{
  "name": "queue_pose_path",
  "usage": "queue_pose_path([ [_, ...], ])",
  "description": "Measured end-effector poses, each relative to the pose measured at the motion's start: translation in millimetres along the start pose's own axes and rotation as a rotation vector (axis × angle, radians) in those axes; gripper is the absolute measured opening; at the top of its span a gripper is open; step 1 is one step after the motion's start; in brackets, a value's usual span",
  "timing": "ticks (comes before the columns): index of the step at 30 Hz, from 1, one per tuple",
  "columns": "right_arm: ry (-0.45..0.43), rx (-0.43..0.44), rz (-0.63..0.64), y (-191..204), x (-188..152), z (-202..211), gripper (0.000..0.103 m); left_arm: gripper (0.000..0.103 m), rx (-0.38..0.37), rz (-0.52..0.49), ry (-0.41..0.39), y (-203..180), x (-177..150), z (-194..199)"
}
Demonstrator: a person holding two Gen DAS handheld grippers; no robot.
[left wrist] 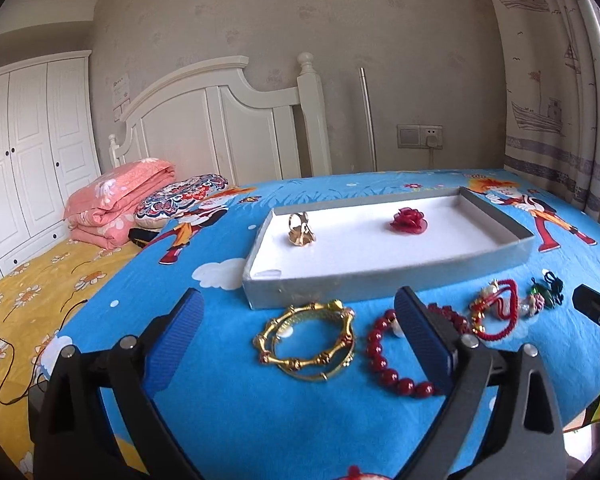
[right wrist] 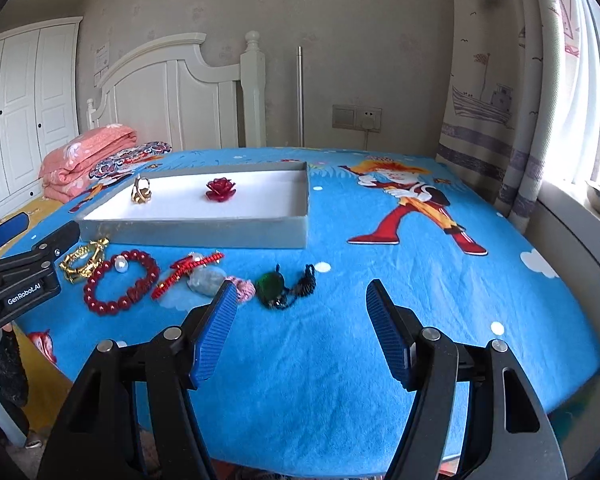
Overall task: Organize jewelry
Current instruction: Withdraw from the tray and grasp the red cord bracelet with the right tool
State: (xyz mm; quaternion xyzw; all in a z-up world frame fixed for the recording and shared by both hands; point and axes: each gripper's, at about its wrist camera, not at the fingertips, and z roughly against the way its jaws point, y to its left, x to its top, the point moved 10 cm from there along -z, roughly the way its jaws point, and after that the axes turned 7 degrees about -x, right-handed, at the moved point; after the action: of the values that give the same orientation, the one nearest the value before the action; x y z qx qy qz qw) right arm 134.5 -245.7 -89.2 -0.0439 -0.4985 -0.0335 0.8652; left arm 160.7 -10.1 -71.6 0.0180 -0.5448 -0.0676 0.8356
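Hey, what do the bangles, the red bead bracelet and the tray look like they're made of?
Gold bangles: likely gold-toned metal, shiny, with bamboo-like joints. Red bead bracelet: glossy round beads with highlights, maybe glass, resin or stone; cannot tell which. Tray: looks like grey cardboard with a matte white lining, thin flat walls.

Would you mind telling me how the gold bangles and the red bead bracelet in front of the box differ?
The gold bangles are shiny metal hoops, at least two overlapping; the red bead bracelet is a single loop of round dark red beads with one pale bead. The bangles lie nearer the left claw, while in the right wrist view the bracelet sits between the bangles and the red cord piece. Both lie flat on the blue cloth, outside the grey box.
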Motion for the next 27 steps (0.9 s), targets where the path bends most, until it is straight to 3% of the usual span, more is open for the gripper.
queue_pose_path([
  [10,0.042,-0.032,-0.023,-11,-12,-15,0.064,0.094,-0.033,-0.039,0.041,-11,-23,-11],
  [16,0.032,-0.031,-0.012,-6,-13,-12,0.064,0.094,-0.023,-0.014,0.049,-2,-26,-15],
  [27,0.006,0.089,0.067,52,1,-4,0.061,0.094,0.002,-0.004,0.040,9,-26,-16],
])
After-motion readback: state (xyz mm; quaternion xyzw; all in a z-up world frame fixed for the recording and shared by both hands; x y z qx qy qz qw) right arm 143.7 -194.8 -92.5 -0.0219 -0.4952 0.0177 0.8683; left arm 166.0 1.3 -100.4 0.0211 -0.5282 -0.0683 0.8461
